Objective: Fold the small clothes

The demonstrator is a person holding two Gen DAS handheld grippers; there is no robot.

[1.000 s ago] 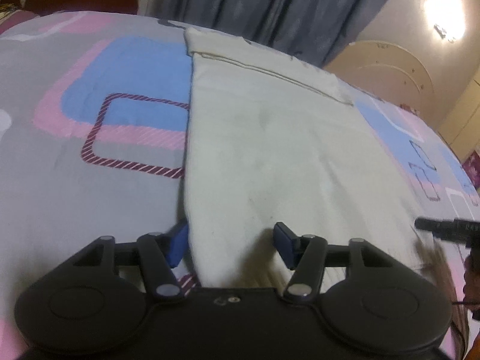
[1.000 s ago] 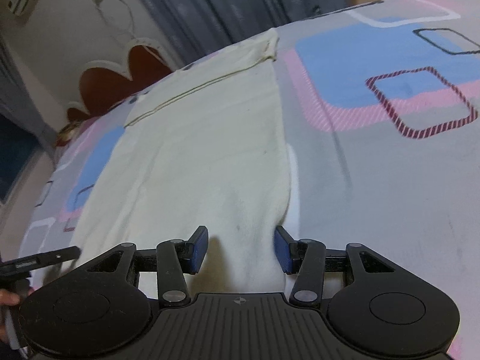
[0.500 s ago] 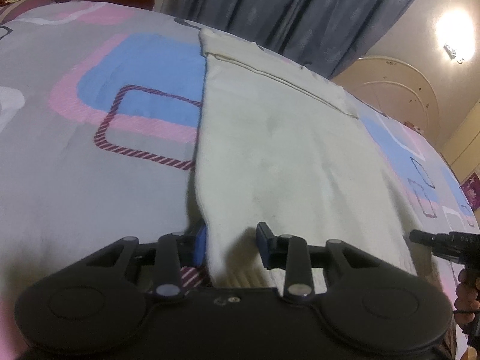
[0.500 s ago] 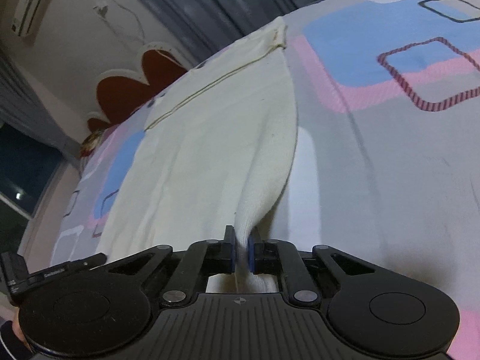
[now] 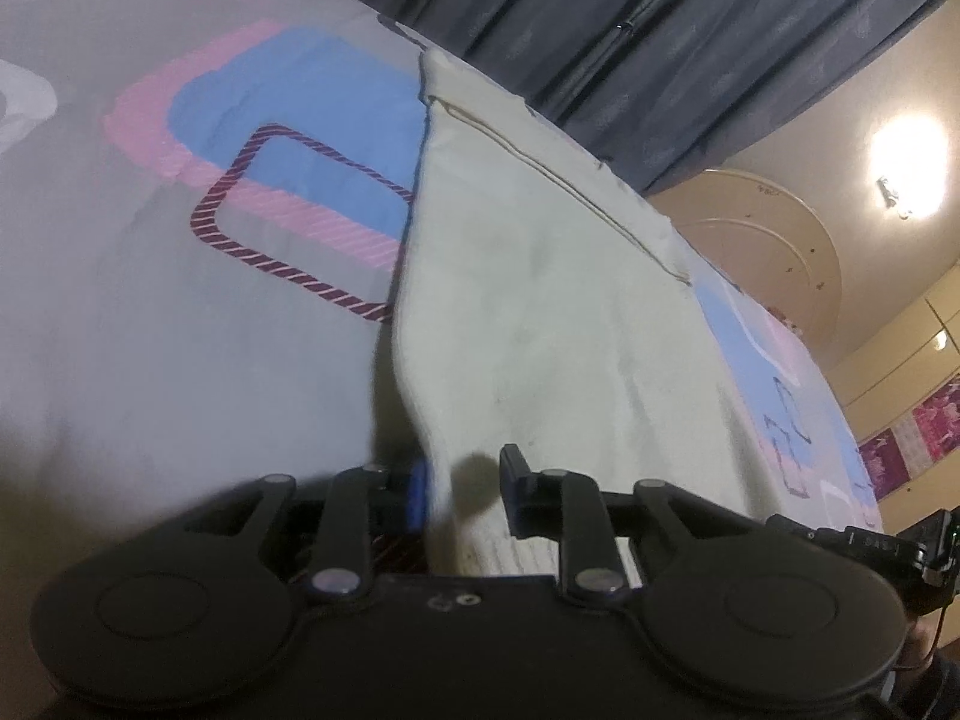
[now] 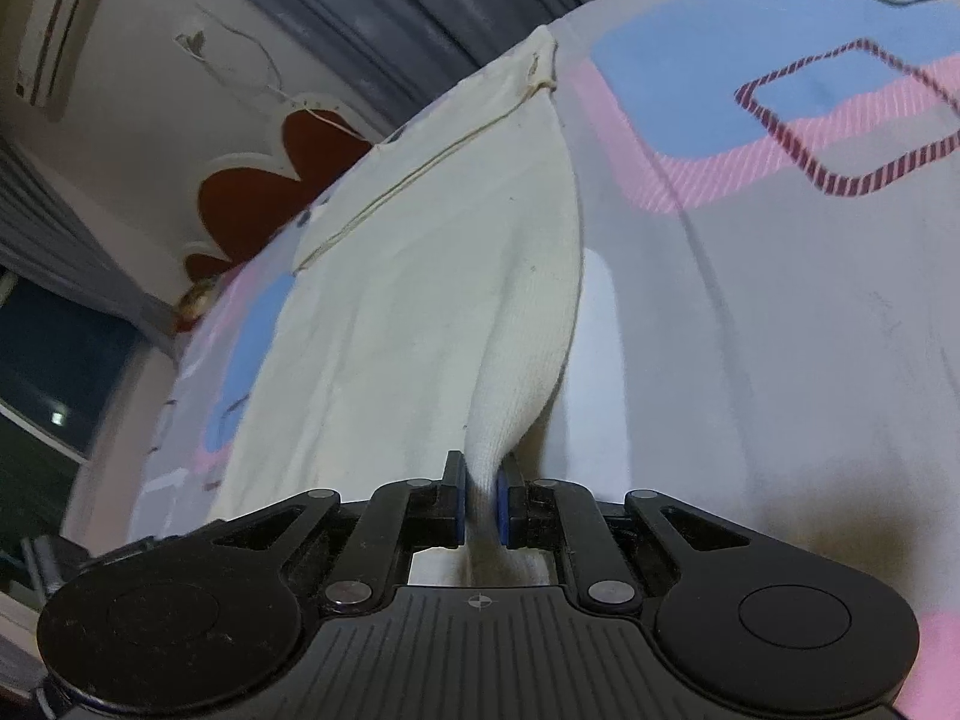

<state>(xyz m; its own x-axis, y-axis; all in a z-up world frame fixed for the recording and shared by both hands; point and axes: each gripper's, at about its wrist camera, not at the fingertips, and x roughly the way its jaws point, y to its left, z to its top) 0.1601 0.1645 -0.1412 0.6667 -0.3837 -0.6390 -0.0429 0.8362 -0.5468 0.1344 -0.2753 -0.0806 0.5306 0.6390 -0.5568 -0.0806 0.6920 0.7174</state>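
Observation:
A cream knit garment (image 5: 540, 300) lies spread lengthwise on the patterned bedsheet (image 5: 150, 330); it also shows in the right wrist view (image 6: 432, 276). My left gripper (image 5: 465, 492) straddles the garment's near left corner, its jaws narrowed but still apart, with the cloth against the left pad and lifted a little. My right gripper (image 6: 480, 507) is shut on the garment's near right corner, and the cloth rises in a pinched fold from the bed into its pads.
The bedsheet (image 6: 780, 330) is grey with pink and blue rectangles. Dark curtains (image 5: 630, 30) hang beyond the far edge of the bed. A red scalloped headboard (image 6: 264, 192) stands at the left in the right wrist view. The other gripper (image 5: 870, 546) shows at the right edge.
My right gripper closed on the garment's right corner and lifted it. My left gripper narrowed around the left corner and rose, raising that edge.

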